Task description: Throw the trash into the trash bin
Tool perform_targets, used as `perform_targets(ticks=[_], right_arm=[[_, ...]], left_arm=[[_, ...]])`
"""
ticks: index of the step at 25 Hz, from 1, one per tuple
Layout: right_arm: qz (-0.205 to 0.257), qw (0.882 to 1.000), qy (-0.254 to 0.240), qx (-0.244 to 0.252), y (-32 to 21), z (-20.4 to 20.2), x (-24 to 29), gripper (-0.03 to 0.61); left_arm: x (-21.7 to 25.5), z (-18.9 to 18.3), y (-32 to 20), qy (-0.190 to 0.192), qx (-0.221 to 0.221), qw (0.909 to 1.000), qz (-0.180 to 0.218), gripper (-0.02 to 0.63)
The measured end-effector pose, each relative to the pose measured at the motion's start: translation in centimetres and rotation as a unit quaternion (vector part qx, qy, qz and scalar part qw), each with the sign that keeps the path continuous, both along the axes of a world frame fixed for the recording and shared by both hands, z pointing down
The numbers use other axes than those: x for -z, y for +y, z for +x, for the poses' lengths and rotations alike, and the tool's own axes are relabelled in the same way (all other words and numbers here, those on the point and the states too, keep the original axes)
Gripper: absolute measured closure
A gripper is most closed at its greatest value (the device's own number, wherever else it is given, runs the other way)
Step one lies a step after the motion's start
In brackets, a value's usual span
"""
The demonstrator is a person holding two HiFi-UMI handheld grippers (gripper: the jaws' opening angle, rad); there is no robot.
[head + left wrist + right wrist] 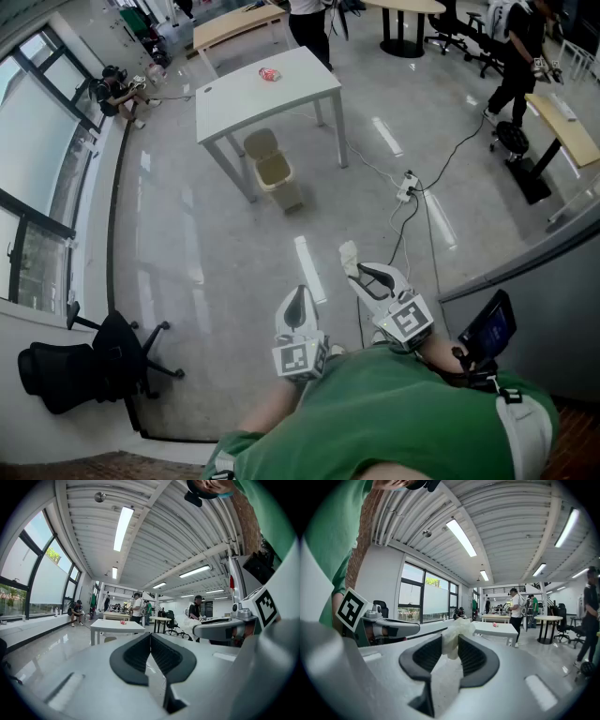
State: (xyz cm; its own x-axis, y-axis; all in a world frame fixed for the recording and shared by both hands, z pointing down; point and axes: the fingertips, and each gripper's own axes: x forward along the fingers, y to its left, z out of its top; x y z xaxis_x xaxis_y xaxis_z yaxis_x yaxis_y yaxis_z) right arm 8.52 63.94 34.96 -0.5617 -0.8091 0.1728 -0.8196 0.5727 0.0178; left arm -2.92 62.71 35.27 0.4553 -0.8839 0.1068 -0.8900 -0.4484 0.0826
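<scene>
Your right gripper [450, 648] clamps crumpled white paper tissue [457, 629]; left gripper [150, 641] pinched together, empty. Beige plastic lidded bin [273, 171] stands well ahead of tissue, under white rectangular table [234, 108]. Grip firmly and walk up. Release only directly above bin mouth.

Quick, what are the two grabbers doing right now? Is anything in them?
The left gripper is shut, with nothing in it.
The right gripper is shut on a crumpled white tissue.
</scene>
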Motion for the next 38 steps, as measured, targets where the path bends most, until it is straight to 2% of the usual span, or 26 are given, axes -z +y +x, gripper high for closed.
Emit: perform_targets(ticks=[4, 20, 25, 29, 34, 38], right_arm=[[-0.003, 1.000, 0.001, 0.000, -0.2, -0.1, 0.0, 0.469], [-0.006, 1.000, -0.002, 0.000, -0.2, -0.3, -0.1, 0.469], [-0.001, 1.000, -0.012, -0.003, 0.0, 0.1, 0.3, 0.469], [-0.006, 1.000, -0.018, -0.002, -0.5, 2.0, 0.1, 0.469], [-0.006, 1.000, -0.018, 0.005, 0.1, 1.7, -0.2, 0.469], [-0.008, 1.000, -0.022, 0.016, -0.4, 3.4, -0.2, 0.469]], left_arm=[[0.7, -0.3, -0.5, 0.003, 0.016, 0.9998, -0.011, 0.606], [0.5, -0.5, -0.6, 0.000, 0.014, 0.9998, -0.011, 0.606], [1.7, -0.6, -0.5, 0.001, 0.016, 0.9999, 0.002, 0.606], [2.9, 1.1, -1.6, -0.008, 0.020, 0.9995, 0.022, 0.606], [1.9, 0.9, -0.7, -0.011, 0.027, 0.9995, 0.011, 0.606], [1.3, 2.5, -0.7, -0.017, 0.041, 0.9990, -0.003, 0.606]])
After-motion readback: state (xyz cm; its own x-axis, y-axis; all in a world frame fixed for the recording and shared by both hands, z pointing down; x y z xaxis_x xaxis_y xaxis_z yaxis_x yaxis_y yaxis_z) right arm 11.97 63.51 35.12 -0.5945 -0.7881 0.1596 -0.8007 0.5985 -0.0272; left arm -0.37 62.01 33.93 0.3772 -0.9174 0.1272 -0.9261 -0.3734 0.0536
